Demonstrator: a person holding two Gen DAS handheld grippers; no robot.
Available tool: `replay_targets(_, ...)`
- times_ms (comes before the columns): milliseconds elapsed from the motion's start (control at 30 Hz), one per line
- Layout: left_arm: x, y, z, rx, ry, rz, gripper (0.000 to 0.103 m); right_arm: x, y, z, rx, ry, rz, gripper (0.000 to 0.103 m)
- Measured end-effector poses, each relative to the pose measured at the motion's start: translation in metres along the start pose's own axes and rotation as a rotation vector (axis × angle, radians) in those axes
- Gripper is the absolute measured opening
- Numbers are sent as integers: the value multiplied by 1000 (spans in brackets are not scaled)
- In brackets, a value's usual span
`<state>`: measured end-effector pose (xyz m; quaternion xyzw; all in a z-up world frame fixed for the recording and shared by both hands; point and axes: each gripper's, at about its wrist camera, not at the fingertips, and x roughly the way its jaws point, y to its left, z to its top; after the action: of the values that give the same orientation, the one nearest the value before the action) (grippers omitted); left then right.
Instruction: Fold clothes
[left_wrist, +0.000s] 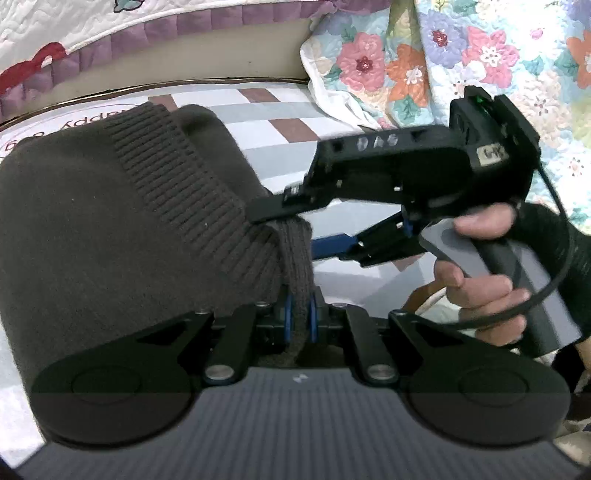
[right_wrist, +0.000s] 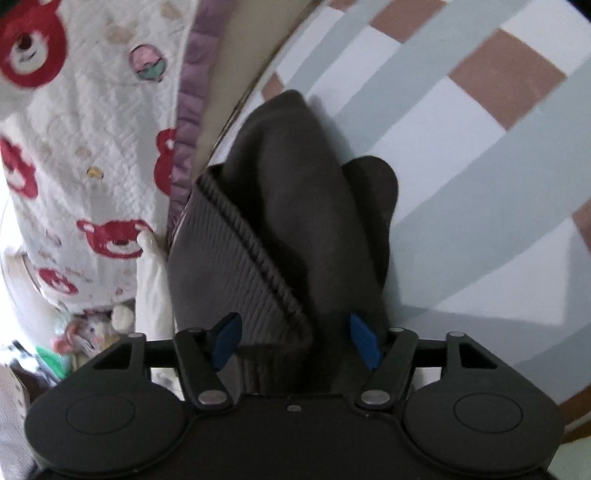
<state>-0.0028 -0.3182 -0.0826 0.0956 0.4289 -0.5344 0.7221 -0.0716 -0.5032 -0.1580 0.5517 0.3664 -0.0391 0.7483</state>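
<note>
Tabletop (left_wrist: 258, 107) has a checked cover: grey, white and brown-pink squares, thin dark trim along its curved far edge. Dark brown knit garment (left_wrist: 110, 221) with a ribbed hem lies on it near that far edge. Floral quilt (left_wrist: 424, 59) drapes onto the far right corner.

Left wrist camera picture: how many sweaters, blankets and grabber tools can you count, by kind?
Dark brown knitted sweater with ribbed hem: 1
Quilted blankets, white bear-print one with purple trim and pastel flower-print one: 2
Black two-finger grippers with blue pads, left gripper and right gripper: 2
Total: 5
</note>
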Motion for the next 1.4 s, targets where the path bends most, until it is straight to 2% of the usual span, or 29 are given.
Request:
replay_targets(33, 0, -1, 0, 3, 1, -3, 8, -2, 3, -1, -29, -13, -5, 41)
replay_targets(100, 0, -3, 0, 10, 6, -13, 8, -8, 10, -4, -105, -48, 29, 9)
replay_targets(300, -9, -13, -2, 44, 1, -101, 8, -15, 7, -26, -173, -113, -21, 7)
replay_targets(400, -2, -20, -5, 73, 70, -137, 8, -18, 5, -37, -206, -146, -47, 6)
replay_targets(500, 18, -15, -7, 33, 169, -103, 8, -22, 4, -48, -239, -178, -72, 7)
replay_targets(567, 22, -5, -7, -25, 187, -109, 8, -24, 3, -56, -261, -200, -90, 12)
replay_targets(600, 22, 2, -8, -61, 190, -115, 8, -23, 0, -54, -240, -199, -64, 13)
replay_targets(667, 24, 14, -10, -131, 200, -131, 8, -20, -6, -49, -193, -198, -8, 28)
replay_targets(700, 25, 17, -10, -151, 207, -140, 8, -18, -9, -47, -170, -197, 20, 44)
replay_targets(733, 27, 19, -10, -170, 214, -148, 8, -17, -11, -45, -160, -178, 40, 54)
replay_targets(800, 26, 18, -11, -165, 210, -151, 8, -15, -13, -46, -156, -155, 64, 55)
replay_targets(833, 25, 15, -11, -147, 205, -148, 8, -14, -13, -47, -160, -152, 67, 55)
replay_targets(867, 24, 11, -11, -126, 202, -143, 8, -14, -13, -49, -165, -149, 71, 50)
replay_targets(900, 24, 8, -10, -106, 199, -139, 8, -14, -10, -52, -209, -148, 44, 23)
replay_targets(933, 23, 5, -9, -87, 201, -134, 9, -14, -7, -55, -255, -148, 16, 12)
replay_targets(1000, 22, -1, -7, -50, 205, -127, 15, -17, -3, -61, -317, -152, -17, 11)
replay_targets(1067, 19, -5, -1, -30, 217, -147, 26, -22, -1, -65, -343, -162, -24, 8)
replay_targets(1100, 17, -7, 1, -19, 222, -157, 26, -24, 1, -70, -394, -171, -71, 7)
replay_targets(1167, 6, -10, 6, 13, 231, -162, 39, -23, 4, -81, -495, -199, -115, 7)
replay_targets(1200, -1, -11, 8, 30, 231, -161, 40, -22, 0, -81, -472, -200, -101, 7)
replay_targets(1300, -33, -1, 15, 88, 160, -91, 52, -19, -9, -80, -430, -200, -75, 7)
replay_targets(1367, -47, 19, 21, 46, 102, -38, 64, -18, -6, -80, -461, -196, -91, 7)
replay_targets(1400, -49, 32, 24, 17, 81, 6, 65, -17, -4, -81, -475, -192, -100, 7)
